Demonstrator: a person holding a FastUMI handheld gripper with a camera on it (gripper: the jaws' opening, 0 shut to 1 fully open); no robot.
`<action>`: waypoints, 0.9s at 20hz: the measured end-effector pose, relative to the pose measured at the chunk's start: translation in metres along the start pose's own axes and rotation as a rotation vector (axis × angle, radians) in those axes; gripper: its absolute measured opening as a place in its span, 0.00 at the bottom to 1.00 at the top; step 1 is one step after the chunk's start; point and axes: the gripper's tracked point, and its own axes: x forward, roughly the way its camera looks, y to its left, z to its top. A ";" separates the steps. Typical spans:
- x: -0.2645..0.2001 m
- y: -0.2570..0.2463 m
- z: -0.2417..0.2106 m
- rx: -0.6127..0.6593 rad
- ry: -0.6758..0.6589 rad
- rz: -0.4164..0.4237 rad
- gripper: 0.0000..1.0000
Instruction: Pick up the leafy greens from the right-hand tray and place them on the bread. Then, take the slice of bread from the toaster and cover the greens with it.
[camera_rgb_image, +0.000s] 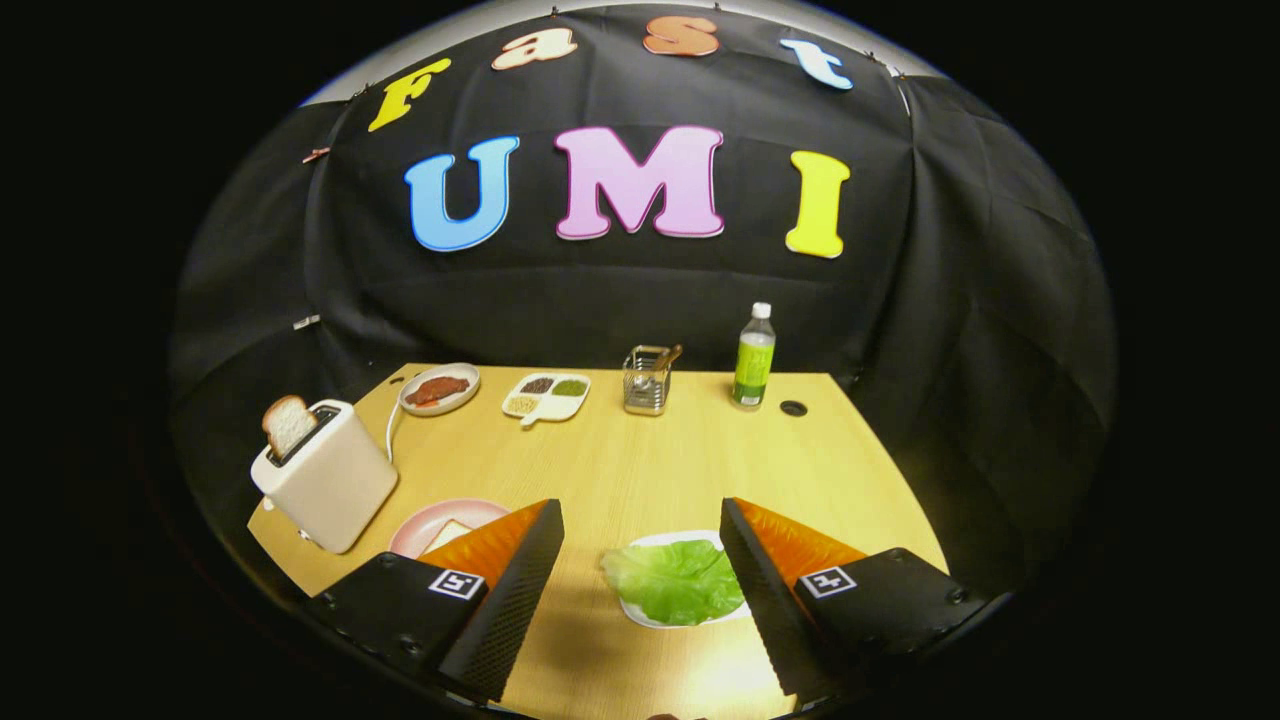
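My gripper (640, 520) hangs open above the near part of the wooden table (650, 460), with nothing between its fingers. A green lettuce leaf (675, 580) lies on a white tray (640, 612) just inside the right finger (770, 580). Partly hidden behind the left finger (500, 580) is a pink plate (430, 522) with a slice of bread (447, 535) on it. Left of that plate stands a cream toaster (330, 478), and a second slice of bread (288, 424) sticks up out of its slot.
Along the far edge of the table stand a plate with red meat (438, 389), a white divided dish (546, 396) of condiments, a metal holder (647, 380) and a green bottle (754, 358). A white cord (391, 425) runs behind the toaster. Black cloth walls the booth.
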 end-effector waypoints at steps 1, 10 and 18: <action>0.007 -0.003 -0.008 -0.002 0.024 0.004 0.98; 0.067 -0.033 -0.093 -0.104 0.258 0.046 0.98; 0.106 -0.044 -0.140 -0.164 0.365 0.098 0.99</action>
